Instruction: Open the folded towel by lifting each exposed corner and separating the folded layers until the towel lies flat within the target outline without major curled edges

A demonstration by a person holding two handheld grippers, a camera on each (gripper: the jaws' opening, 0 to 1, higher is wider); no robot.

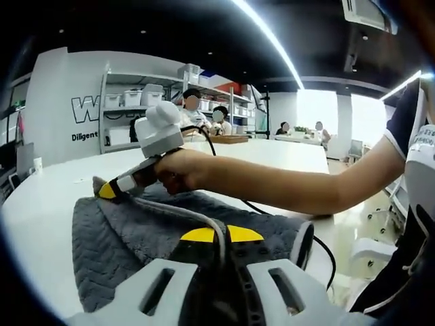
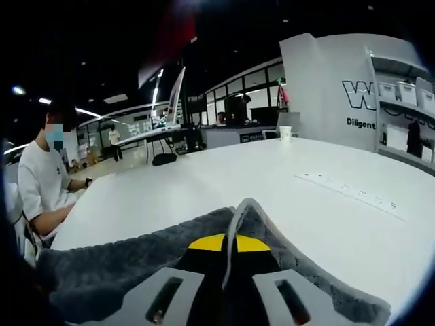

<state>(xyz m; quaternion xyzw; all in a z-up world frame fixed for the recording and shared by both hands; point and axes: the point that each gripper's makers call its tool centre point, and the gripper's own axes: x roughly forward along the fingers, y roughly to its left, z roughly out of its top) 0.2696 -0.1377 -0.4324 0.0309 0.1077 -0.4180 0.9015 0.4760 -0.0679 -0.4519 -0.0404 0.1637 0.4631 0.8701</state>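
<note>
So in the left gripper view, the grey towel [image 1: 136,231] is sitting on the big white desk [image 1: 61,197], close to the near edge, and its long side runs roughly across the view, left to right. The left gripper [image 1: 221,235] has its yellow tips pressed together on a pale fold of the towel's edge, which runs up out of the jaws as a ridge. The other one, the right gripper [image 1: 107,191], comes in from the right in the person's hand [image 1: 178,170], and its yellow tip is down at the towel's far-left corner; can't really tell from here whether it's closed on anything. A black cable [image 1: 272,214] trails from that hand across the towel and off the desk edge. Behind it all: shelving [image 1: 136,102] with white bins against the wall, two people sitting at the far edge of the desk, and two more way back by the windows.

Right gripper view: the jaws are together here too, clamped on a raised towel corner [image 2: 241,214] that pokes up in a peak between the yellow tips. The rest of the towel spreads toward the near edge. Around it there's one paper cup [image 2: 285,132] on the far side of the desk, a white power strip [image 2: 350,192] lying flat off to the right, and one person in a white shirt [image 2: 41,180] sitting at the left edge.
</note>
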